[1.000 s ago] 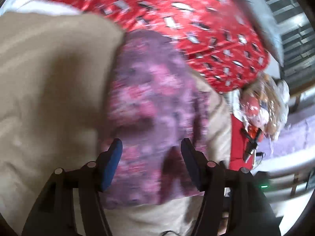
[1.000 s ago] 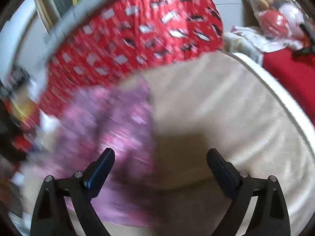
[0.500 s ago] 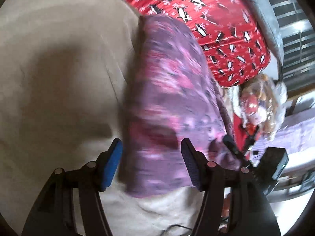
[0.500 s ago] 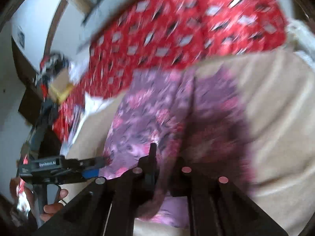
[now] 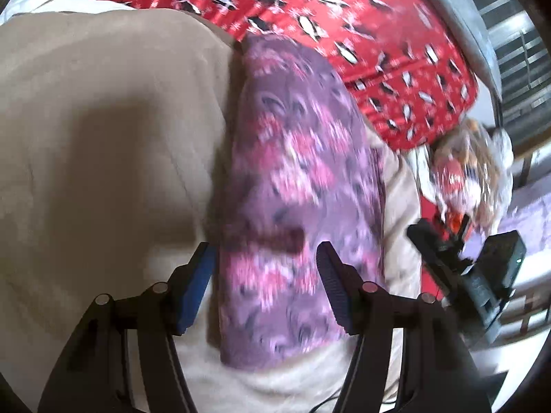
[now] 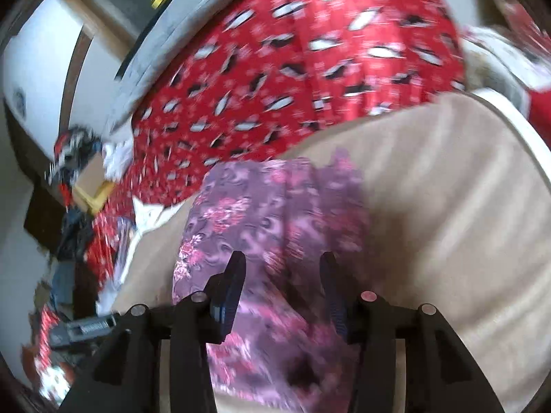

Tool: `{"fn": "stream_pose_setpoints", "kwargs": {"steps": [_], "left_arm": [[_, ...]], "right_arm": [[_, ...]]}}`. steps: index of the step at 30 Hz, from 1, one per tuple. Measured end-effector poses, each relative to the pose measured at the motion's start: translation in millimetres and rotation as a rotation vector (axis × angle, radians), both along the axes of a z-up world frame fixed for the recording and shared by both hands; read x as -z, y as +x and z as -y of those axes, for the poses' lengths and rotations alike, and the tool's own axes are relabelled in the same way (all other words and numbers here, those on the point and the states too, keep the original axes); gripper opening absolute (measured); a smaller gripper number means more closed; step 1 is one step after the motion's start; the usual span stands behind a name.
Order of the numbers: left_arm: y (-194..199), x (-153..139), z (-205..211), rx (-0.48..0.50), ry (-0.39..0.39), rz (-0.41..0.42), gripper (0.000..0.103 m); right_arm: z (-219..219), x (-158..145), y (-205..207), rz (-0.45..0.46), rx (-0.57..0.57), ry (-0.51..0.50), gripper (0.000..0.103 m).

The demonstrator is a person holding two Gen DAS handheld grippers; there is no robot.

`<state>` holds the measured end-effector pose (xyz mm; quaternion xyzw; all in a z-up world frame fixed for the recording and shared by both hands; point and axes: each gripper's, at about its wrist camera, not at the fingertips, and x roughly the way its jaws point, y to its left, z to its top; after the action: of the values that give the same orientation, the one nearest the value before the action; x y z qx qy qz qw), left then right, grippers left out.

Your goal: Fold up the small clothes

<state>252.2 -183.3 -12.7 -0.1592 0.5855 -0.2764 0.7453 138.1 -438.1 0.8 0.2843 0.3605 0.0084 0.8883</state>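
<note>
A purple garment with pink flowers [image 5: 296, 172] lies folded as a long strip on a beige blanket [image 5: 103, 130]. My left gripper [image 5: 265, 261] is open, its jaws over the near end of the strip. In the right wrist view the same garment [image 6: 261, 220] lies ahead, and my right gripper [image 6: 282, 272] is open, jaws apart over the cloth. The right gripper also shows in the left wrist view [image 5: 458, 261], at the right beside the garment.
A red penguin-print cover [image 5: 344, 20] lies beyond the garment. A clear bag of toys [image 5: 471, 172] sits at the right. In the right wrist view, clutter and a box [image 6: 89, 179] are at the left, past the blanket's [image 6: 447, 206] edge.
My right gripper was shut on the garment's edge half a second ago and has opened. The garment now lies as a narrower strip. My left gripper stays open.
</note>
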Motion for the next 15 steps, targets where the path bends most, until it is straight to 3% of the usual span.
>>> {"fn": "stream_pose_setpoints", "kwargs": {"steps": [5, 6, 7, 8, 10, 12, 15], "left_arm": [[23.8, 9.9, -2.0, -0.031, -0.014, -0.052, 0.061], [26.7, 10.4, -0.6, -0.029, -0.017, -0.060, 0.061], [28.7, 9.0, 4.3, -0.025, -0.026, -0.065, 0.061], [28.1, 5.4, 7.0, -0.019, -0.040, -0.060, 0.061], [23.1, 1.2, 8.2, -0.004, -0.058, -0.034, 0.061], [20.7, 3.1, 12.8, 0.009, -0.066, -0.021, 0.069], [17.5, 19.8, 28.8, 0.032, -0.032, -0.049, 0.073]], "right_arm": [[-12.4, 29.9, 59.7, -0.095, -0.023, -0.029, 0.044], [-14.6, 37.7, 69.8, -0.105, -0.052, -0.008, 0.016], [-19.0, 40.0, 76.1, -0.105, -0.086, -0.019, 0.008], [-22.4, 35.3, 72.6, -0.094, -0.100, -0.057, 0.008], [-23.4, 14.6, 57.3, 0.025, -0.105, -0.110, 0.007], [-8.0, -1.4, 33.6, 0.120, -0.048, -0.085, 0.007], [16.7, 11.0, 19.9, 0.091, 0.042, -0.061, 0.007]]}}
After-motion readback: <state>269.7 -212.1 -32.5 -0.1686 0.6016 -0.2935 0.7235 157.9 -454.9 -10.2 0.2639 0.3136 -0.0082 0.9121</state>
